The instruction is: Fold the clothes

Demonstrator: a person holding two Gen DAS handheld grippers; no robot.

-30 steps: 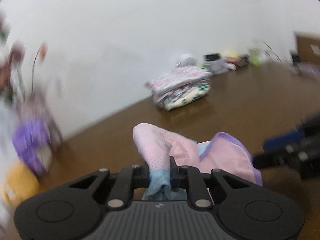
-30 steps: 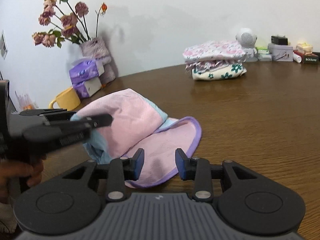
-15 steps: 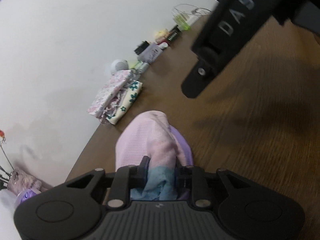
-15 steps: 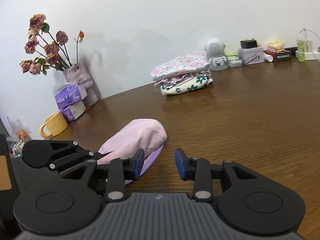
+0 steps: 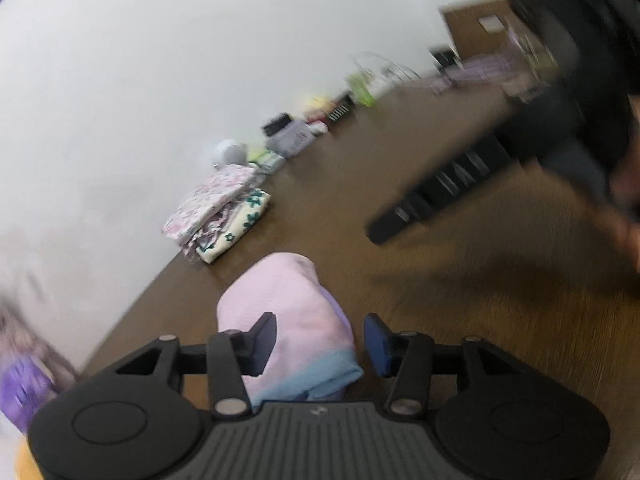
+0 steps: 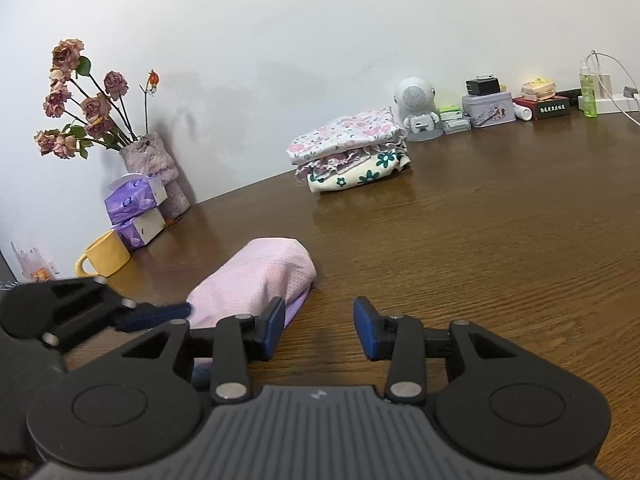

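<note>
A broad brown wooden table [image 6: 500,248] runs back to a white wall [image 6: 280,20] and carries everything here. Far back on it sits a stack of folded clothes [image 6: 350,156], floral prints piled on a cream piece with green flowers. To the left stand a vase of dried roses [image 6: 150,160], purple tissue packs [image 6: 136,204] and a yellow mug [image 6: 106,258]; small boxes and a round white speaker [image 6: 416,106] line the wall to the right. Near the front lies the folded pink garment [image 6: 256,280], a rolled bundle resting on the table with a blue band at its near end. The left gripper [image 5: 320,342] has its jaws opening around that near end; the cloth lies between the fingers, and the right pad stands clear of it, though blur makes the left pad's contact hard to judge. The right gripper [image 6: 319,330] is just right of the garment, its jaws opening slightly with only bare table between them.
</note>
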